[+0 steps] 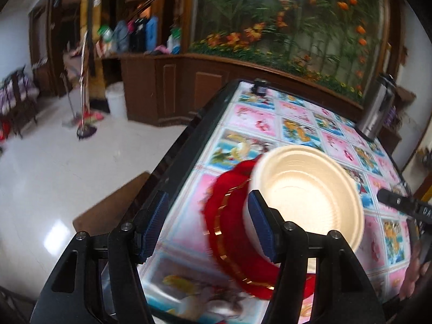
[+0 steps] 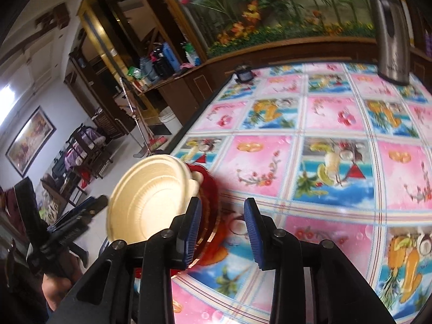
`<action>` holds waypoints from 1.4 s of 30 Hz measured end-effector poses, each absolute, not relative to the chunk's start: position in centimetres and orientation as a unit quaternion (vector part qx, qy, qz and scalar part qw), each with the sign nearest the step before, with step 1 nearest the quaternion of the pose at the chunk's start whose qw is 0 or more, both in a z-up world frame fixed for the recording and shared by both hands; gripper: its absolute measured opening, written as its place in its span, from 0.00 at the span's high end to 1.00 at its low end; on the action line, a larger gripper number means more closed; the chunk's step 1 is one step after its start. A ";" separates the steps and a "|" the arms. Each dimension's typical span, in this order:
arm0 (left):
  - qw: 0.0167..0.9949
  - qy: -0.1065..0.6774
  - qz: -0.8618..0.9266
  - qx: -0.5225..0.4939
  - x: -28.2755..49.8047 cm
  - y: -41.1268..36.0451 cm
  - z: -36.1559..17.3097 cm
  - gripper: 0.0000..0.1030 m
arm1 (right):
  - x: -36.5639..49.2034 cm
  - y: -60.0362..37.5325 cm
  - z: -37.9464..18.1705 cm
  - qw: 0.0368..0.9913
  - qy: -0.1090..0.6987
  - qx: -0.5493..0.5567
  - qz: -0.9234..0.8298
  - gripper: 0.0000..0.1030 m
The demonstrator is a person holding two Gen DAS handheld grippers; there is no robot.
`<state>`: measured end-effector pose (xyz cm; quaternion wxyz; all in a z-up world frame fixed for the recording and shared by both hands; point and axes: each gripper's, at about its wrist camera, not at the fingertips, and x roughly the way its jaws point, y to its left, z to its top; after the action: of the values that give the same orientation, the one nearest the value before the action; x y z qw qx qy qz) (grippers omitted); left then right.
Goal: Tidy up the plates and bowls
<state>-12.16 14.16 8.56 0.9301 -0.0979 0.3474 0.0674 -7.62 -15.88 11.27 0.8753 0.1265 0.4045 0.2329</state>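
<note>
Sitting near the counter's (image 2: 310, 132) left edge, a round cream bowl (image 1: 307, 189) of ribbed, matte, paper-like material rests on a glossy red plate (image 1: 232, 216) with a scalloped rim and gold band. The bowl's mouth faces up, tipped a little; being round, it has no long axis. The left gripper (image 1: 208, 224) has its ridged blue jaws apart, nothing pressed between them, the right-hand pad just beside the bowl's outer wall. The right gripper (image 2: 222, 232) stands to the plate's right, jaws apart over the shiny, fruit-patterned cloth. A brushed-metal flask (image 2: 391, 32) stands upright at the far right.
</note>
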 end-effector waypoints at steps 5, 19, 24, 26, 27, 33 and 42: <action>0.909 0.388 0.047 -0.145 -11.7 16.2 5.7 0.42 | -6.3 -15.8 8.4 0.843 0.452 0.152 0.250 0.68; 0.897 0.422 0.019 -0.126 -9.9 14.2 3.2 0.78 | -5.4 -13.0 5.4 0.820 0.488 0.143 0.264 0.79; 0.900 0.425 0.031 -0.093 -9.4 12.9 3.0 0.85 | -5.2 -11.4 5.4 0.824 0.488 0.124 0.259 0.88; 0.903 0.421 0.040 -0.076 -9.5 12.5 3.2 0.85 | -5.4 -11.1 5.4 0.832 0.480 0.111 0.254 0.89; 0.903 0.421 0.040 -0.077 -9.5 12.5 3.2 0.85 | -5.5 -11.0 5.4 0.834 0.478 0.107 0.254 0.89; 0.902 0.424 0.038 -0.077 -9.1 11.9 3.5 0.85 | -5.7 -11.7 5.5 0.831 0.482 0.114 0.255 0.89; 0.902 0.427 0.013 -0.068 -8.1 8.3 4.1 0.85 | -6.1 -15.2 6.3 0.844 0.465 0.125 0.238 0.89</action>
<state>-8.11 8.34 4.13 0.9017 -0.0685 0.4268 0.0130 -6.06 -15.15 6.25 0.8436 0.1253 0.4649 0.2379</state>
